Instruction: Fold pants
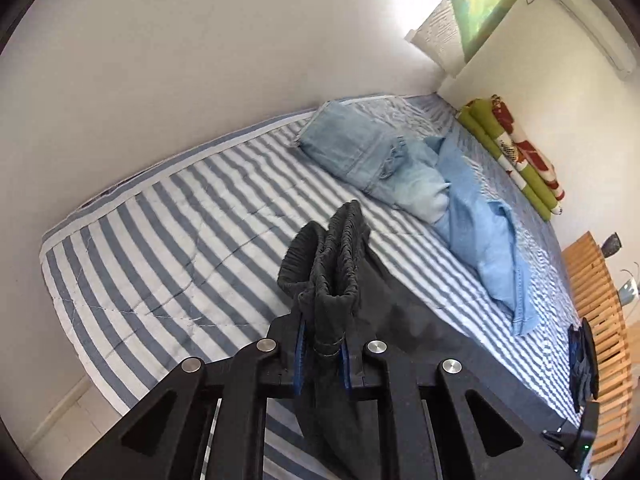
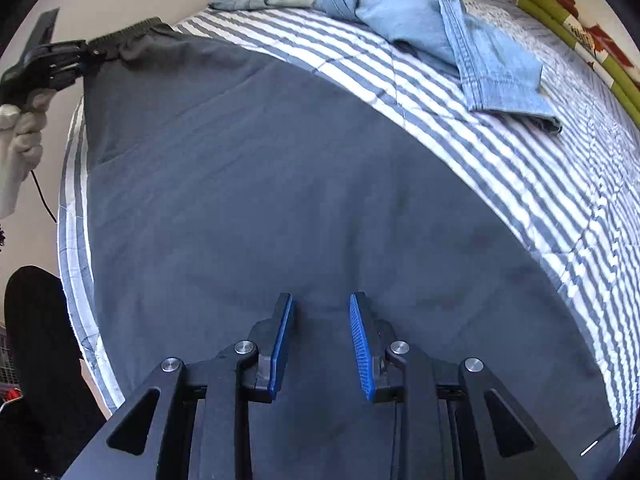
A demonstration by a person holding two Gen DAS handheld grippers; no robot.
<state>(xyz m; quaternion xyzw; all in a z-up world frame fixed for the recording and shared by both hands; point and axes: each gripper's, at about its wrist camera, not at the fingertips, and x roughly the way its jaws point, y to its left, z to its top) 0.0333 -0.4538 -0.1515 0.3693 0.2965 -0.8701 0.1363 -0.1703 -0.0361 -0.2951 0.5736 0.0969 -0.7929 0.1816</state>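
Dark grey pants [image 2: 280, 180] lie spread over the striped bed cover [image 2: 520, 168]. My left gripper [image 1: 324, 340] is shut on the bunched elastic waistband [image 1: 332, 248], which stands up out of the pads, lifted off the bed. From the right wrist view the same left gripper [image 2: 76, 58] holds the waistband corner at the upper left, with a white-gloved hand [image 2: 24, 136] behind it. My right gripper [image 2: 322, 320] points down over the flat lower part of the pants. Its blue pads [image 2: 282, 344] stand apart, with nothing pinched between them.
A pile of light blue jeans [image 1: 360, 148] and a pale blue garment [image 1: 480, 232] lie across the far side of the bed. A folded green and red blanket [image 1: 516, 152] lies along the wall. A wooden slatted frame [image 1: 600, 300] stands past the bed's right edge.
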